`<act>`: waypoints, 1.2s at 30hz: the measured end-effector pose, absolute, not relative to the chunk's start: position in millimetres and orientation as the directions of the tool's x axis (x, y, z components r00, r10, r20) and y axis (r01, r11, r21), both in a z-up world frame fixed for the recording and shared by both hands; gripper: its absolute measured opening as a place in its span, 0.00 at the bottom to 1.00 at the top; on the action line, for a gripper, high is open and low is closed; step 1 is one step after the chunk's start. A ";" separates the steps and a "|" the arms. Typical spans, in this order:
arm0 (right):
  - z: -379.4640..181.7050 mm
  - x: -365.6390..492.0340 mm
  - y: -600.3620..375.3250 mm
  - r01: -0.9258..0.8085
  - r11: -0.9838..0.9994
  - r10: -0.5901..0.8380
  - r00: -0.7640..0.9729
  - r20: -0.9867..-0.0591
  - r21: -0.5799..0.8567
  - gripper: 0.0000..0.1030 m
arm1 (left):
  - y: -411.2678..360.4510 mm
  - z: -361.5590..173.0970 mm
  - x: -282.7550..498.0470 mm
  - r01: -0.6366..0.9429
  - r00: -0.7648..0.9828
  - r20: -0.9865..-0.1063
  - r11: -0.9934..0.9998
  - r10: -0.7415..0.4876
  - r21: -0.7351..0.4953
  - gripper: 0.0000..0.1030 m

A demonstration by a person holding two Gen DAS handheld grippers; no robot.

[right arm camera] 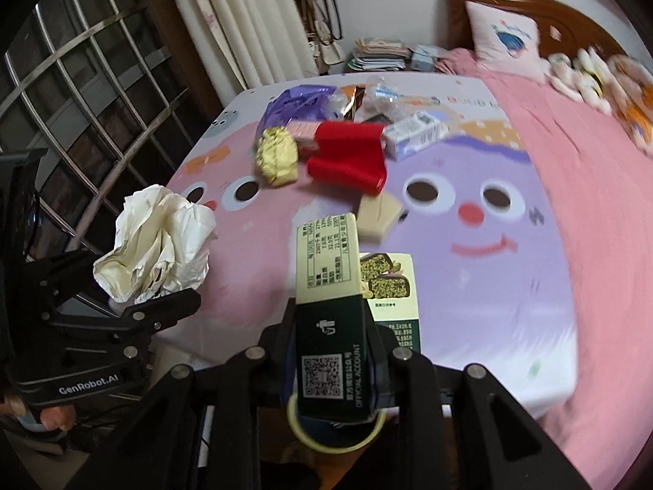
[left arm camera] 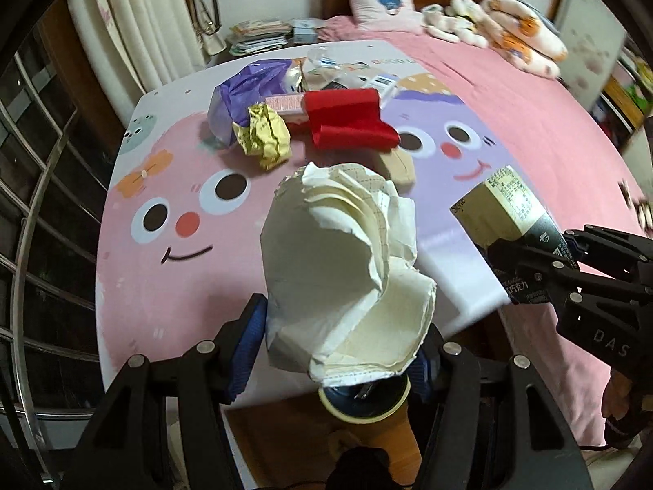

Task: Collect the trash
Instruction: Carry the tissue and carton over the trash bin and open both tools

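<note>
My left gripper (left arm camera: 338, 351) is shut on a crumpled white paper wad (left arm camera: 343, 269), held above the near edge of the cartoon mat (left arm camera: 171, 286). It also shows in the right wrist view (right arm camera: 155, 245). My right gripper (right arm camera: 332, 351) is shut on a green and cream snack box (right arm camera: 330, 306), also seen in the left wrist view (left arm camera: 510, 220). A round bin with a yellow rim (left arm camera: 363, 404) lies below both grippers, also in the right wrist view (right arm camera: 338, 433). More trash lies on the mat: a gold foil wad (left arm camera: 265, 134), a red box (left arm camera: 351, 122), a purple bag (left arm camera: 240, 94).
A beige piece (right arm camera: 377, 216) and a small white carton (right arm camera: 416, 134) lie on the mat. A pink bed (left arm camera: 530, 130) with a pillow (left arm camera: 379, 0) and folded bedding extends right. A metal window grille (left arm camera: 36, 212) stands on the left. Stacked papers (left arm camera: 261, 34) sit at the back.
</note>
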State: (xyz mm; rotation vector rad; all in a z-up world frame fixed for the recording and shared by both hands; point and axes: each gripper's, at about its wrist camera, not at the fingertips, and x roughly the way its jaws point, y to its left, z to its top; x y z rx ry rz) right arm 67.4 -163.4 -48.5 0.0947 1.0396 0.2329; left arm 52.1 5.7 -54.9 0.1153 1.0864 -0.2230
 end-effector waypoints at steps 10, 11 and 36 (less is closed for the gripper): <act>-73.6 -9.0 -142.2 -0.035 0.972 0.227 0.415 -0.881 0.234 0.25 | 27.7 -72.6 -12.6 0.277 0.384 -0.901 0.956 -0.201 -0.095 0.58; -77.1 -14.2 -141.6 -0.029 0.971 0.228 0.404 -0.886 0.237 0.25 | 27.1 -76.6 -17.1 0.280 0.372 -0.904 0.954 -0.211 -0.107 0.58; -369.7 -29.1 -199.6 0.279 0.863 0.380 0.192 -0.905 0.421 0.26 | -34.7 -335.3 -29.9 0.219 0.199 -0.966 0.968 -0.165 -0.120 0.63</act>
